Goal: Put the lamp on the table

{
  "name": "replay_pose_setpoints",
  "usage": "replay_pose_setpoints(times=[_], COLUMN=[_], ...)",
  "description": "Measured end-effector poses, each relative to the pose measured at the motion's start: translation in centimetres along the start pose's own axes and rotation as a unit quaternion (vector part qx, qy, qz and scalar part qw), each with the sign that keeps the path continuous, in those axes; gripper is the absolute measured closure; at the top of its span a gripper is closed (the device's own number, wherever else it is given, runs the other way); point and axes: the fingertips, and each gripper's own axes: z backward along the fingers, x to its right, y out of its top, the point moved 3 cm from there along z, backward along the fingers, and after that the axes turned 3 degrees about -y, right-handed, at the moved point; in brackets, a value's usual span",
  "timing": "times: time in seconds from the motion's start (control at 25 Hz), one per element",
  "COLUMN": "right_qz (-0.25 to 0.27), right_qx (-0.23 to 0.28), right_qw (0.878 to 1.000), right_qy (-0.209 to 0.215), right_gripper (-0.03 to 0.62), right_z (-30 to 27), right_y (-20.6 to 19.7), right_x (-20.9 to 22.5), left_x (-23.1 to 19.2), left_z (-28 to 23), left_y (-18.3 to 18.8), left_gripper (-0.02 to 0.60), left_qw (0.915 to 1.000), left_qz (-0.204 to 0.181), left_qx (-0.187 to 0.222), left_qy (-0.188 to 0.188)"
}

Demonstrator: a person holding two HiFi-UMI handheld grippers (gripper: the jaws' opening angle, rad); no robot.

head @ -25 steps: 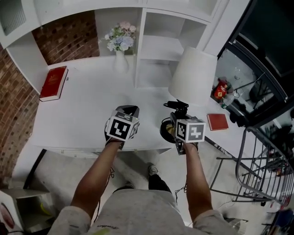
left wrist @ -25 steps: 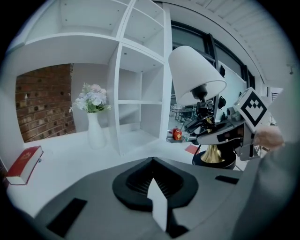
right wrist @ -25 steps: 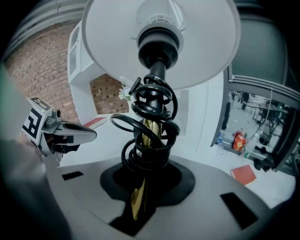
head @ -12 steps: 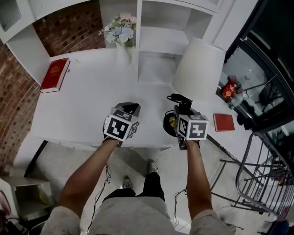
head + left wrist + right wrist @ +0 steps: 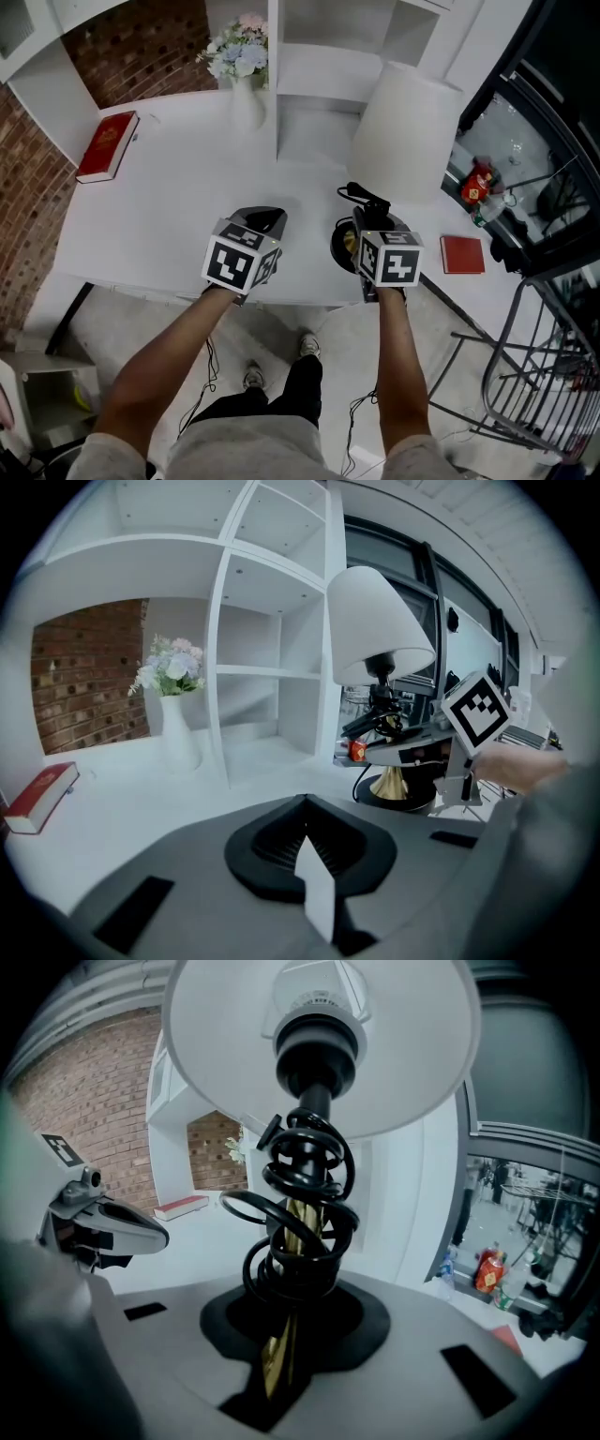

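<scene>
The lamp has a white shade (image 5: 405, 127), a brass stem wound with black cord (image 5: 300, 1232) and a round dark base (image 5: 342, 246). It stands upright near the front edge of the white table (image 5: 169, 197), and its base appears to rest on the top. My right gripper (image 5: 362, 223) is shut on the brass stem just above the base, with the shade (image 5: 319, 1035) overhead. My left gripper (image 5: 263, 221) is beside it to the left, low over the table, shut with nothing held. From the left gripper view the lamp (image 5: 375, 621) stands at the right.
A white shelf unit (image 5: 319, 56) lines the back of the table, with a vase of flowers (image 5: 246, 70) in front of it. A red book (image 5: 108, 145) lies at the far left, a small red book (image 5: 464, 255) at the right edge. A metal rack (image 5: 534, 375) stands to the right.
The lamp and my right gripper have shifted slightly farther in from the table's front edge. The grip on the stem is the same, and the left gripper has kept its place.
</scene>
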Motion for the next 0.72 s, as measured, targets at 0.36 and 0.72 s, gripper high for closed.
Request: replay_pose_setpoints(times=[0.36,0.72], right_qz=[0.031,0.057], right_qx=[0.015,0.038], right_qw=[0.999,0.997], right_qy=[0.015,0.044], right_gripper=[0.525,0.525], right_z=[-2.0,-3.8], right_y=[0.4,1.2], right_x=[0.7,1.3], left_x=[0.0,0.2], left_z=[-1.1,-1.5], left_y=[0.2,1.3], left_gripper=[0.586,0.586], left_qw=[0.9987,0.9952], left_qz=[0.018,0.041], left_qx=[0.032,0.045], left_qy=[0.036,0.076])
